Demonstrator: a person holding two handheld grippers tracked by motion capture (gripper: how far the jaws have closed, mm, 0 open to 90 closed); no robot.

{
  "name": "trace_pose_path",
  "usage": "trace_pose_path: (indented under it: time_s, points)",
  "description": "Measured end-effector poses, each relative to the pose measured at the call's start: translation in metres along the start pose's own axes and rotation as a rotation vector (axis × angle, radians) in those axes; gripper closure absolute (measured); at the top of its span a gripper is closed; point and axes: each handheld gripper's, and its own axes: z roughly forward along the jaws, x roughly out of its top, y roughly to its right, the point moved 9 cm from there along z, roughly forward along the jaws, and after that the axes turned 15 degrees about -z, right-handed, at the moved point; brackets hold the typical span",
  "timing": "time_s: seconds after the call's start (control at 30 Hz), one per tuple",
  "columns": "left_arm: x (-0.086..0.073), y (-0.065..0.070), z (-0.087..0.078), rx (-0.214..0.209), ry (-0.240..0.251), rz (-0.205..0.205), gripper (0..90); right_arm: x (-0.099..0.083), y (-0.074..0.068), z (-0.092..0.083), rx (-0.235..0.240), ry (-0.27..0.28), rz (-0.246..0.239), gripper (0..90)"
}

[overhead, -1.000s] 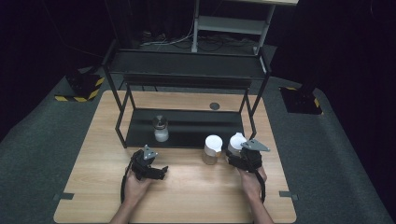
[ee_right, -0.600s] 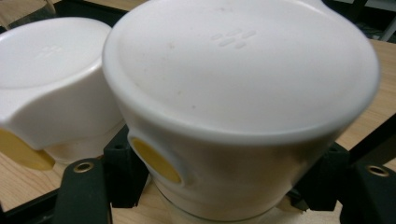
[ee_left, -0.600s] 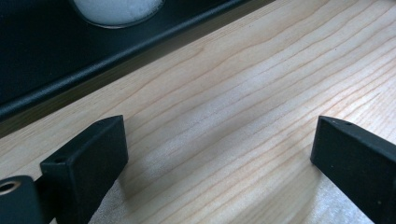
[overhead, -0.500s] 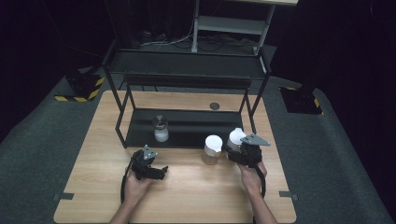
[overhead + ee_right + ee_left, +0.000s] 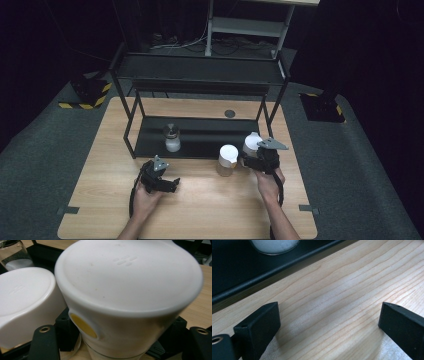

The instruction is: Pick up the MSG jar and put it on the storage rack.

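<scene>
Lifted slightly since earlier, right hand-held gripper (image 5: 254,159) is clamping the white-lidded jar (image 5: 130,292); left hand-held gripper (image 5: 329,322) is gaping over bare counter (image 5: 342,290).

A white-lidded jar (image 5: 130,290) marked by a yellow spot is seen; pale, grained wood table (image 5: 210,200); black shelf rack (image 5: 200,80); black grippers.

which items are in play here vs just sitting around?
In play:
right gripper, shut on the white-lidded jar
second lidded jar beside it
black shelf rack

Idle:
left gripper, open over bare table
small glass jar on the lower shelf
</scene>
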Motion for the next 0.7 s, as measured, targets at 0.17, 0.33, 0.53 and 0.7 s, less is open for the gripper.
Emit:
trace_pose_path:
  time_s: [0.17, 0.33, 0.53, 0.7]
  points:
    - [0.0, 0.0, 0.0, -0.001, 0.0, -0.003, 3.9, 0.006, 0.004, 0.006, -0.001, -0.002, 0.005, 30.1]
    - [0.0, 0.0, 0.0, 0.0, 0.0, -0.001, 3.9, 0.01, 0.005, 0.011, -0.001, -0.007, 0.001, 30.1]
    - [0.0, 0.0, 0.0, -0.002, 0.0, -0.001, 4.1, 0.014, 0.006, 0.019, -0.002, -0.018, 0.002, 30.1]
    - [0.0, 0.0, 0.0, -0.002, 0.001, -0.001, 4.3, 0.017, 0.009, 0.025, -0.001, -0.03, 0.006, 30.2]
